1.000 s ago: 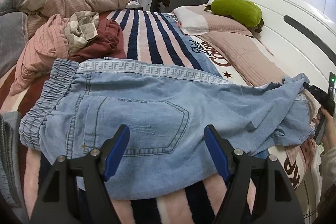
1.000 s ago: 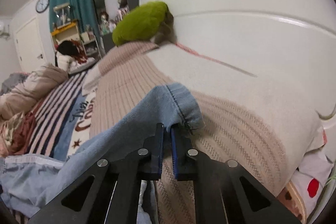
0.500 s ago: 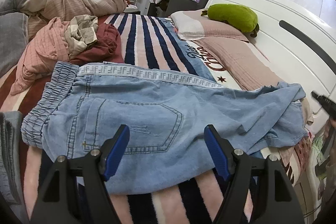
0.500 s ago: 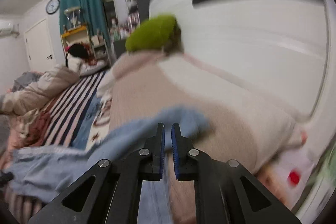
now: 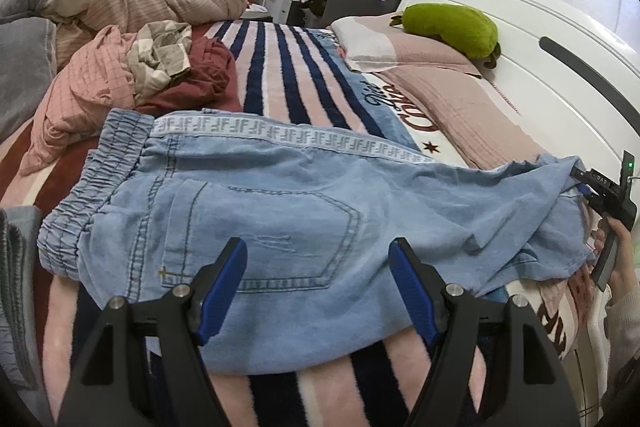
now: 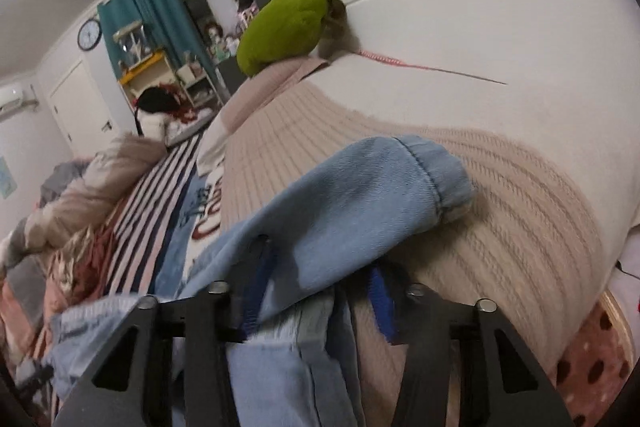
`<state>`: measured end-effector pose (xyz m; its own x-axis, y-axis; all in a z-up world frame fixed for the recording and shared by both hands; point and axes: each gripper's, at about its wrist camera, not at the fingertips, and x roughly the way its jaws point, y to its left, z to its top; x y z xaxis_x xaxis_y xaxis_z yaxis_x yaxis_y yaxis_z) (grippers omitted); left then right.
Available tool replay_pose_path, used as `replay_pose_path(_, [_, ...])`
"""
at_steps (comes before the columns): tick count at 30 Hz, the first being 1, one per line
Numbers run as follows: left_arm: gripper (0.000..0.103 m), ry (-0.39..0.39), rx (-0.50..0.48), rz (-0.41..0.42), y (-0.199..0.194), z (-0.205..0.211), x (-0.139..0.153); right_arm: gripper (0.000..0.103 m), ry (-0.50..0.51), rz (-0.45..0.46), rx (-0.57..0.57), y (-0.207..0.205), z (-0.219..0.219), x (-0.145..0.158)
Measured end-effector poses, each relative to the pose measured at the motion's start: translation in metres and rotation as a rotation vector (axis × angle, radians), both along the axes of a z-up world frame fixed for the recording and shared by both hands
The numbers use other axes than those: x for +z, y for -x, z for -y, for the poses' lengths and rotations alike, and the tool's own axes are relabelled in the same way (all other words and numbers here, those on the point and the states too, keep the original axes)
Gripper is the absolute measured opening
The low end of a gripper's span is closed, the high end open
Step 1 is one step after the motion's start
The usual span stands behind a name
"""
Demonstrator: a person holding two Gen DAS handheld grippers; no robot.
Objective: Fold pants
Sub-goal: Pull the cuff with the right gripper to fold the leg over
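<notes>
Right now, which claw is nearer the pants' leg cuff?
Right. The right claw has the leg cuff draped over it; the left claw hovers by the back pocket, near the waistband.

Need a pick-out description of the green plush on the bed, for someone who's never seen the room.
Start at the white curved headboard at the head of the striped bed. Against it lie pinkish ribbed pillows; the bright green oblong plush toy rests on top of them, touching the headboard. It is the only green, smooth-rounded thing on the bed.
</notes>
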<state>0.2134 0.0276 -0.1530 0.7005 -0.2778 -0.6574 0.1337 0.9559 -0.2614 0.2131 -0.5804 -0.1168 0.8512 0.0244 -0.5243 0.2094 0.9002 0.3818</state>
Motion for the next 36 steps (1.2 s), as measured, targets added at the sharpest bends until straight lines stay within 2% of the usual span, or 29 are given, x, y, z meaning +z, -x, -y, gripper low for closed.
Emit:
replay_pose_path(1, [0.07, 0.0, 0.006, -0.005, -0.001, -0.001, -0.002, 0.002, 0.009, 0.003, -0.004, -0.001, 0.0, 0.0])
replay_pose_path(7, [0.07, 0.009, 0.002, -0.001, 0.003, -0.003, -0.001, 0.0, 0.101, 0.088, 0.0, 0.021, -0.019, 0.022])
replay_pose_path(12, [0.07, 0.032, -0.006, 0.031, 0.012, -0.005, 0.008, 0.0, 0.114, 0.127, 0.014, 0.055, -0.03, 0.046])
replay_pose_path(16, [0.07, 0.043, -0.009, 0.052, 0.023, -0.011, 0.015, 0.0, 0.106, 0.122, 0.023, 0.092, -0.038, 0.056])
replay_pose_path(21, [0.07, 0.036, -0.007, 0.045, 0.029, -0.019, 0.013, 0.0, 0.056, 0.084, -0.009, 0.128, -0.035, 0.047])
replay_pose_path(24, [0.07, 0.045, -0.004, 0.02, 0.03, -0.024, 0.005, 0.001, 0.032, 0.035, -0.044, 0.138, -0.027, 0.027])
replay_pose_path(27, [0.07, 0.049, -0.011, -0.022, 0.028, -0.025, -0.005, 0.009, 0.027, -0.039, -0.042, 0.132, -0.023, 0.006])
replay_pose_path(28, [0.07, 0.058, -0.016, -0.03, 0.028, -0.024, -0.007, 0.025, 0.019, -0.05, -0.039, 0.132, -0.023, 0.002])
replay_pose_path(29, [0.07, 0.07, -0.02, -0.039, 0.028, -0.025, -0.01, 0.034, 0.009, -0.04, -0.034, 0.135, -0.025, 0.001])
replay_pose_path(30, [0.07, 0.091, -0.024, -0.055, 0.028, -0.025, -0.014, 0.051, 0.004, -0.022, -0.031, 0.139, -0.029, 0.001])
replay_pose_path(31, [0.07, 0.1, -0.028, -0.061, 0.029, -0.024, -0.015, 0.057, 0.011, -0.003, -0.032, 0.145, -0.035, 0.002])
replay_pose_path(34, [0.07, 0.123, -0.015, -0.088, 0.029, -0.026, -0.023, 0.057, -0.003, 0.017, 0.002, 0.154, -0.056, 0.001])
replay_pose_path(36, [0.07, 0.149, -0.007, -0.104, 0.03, -0.029, -0.026, 0.057, -0.063, 0.003, 0.043, 0.156, -0.07, -0.01])
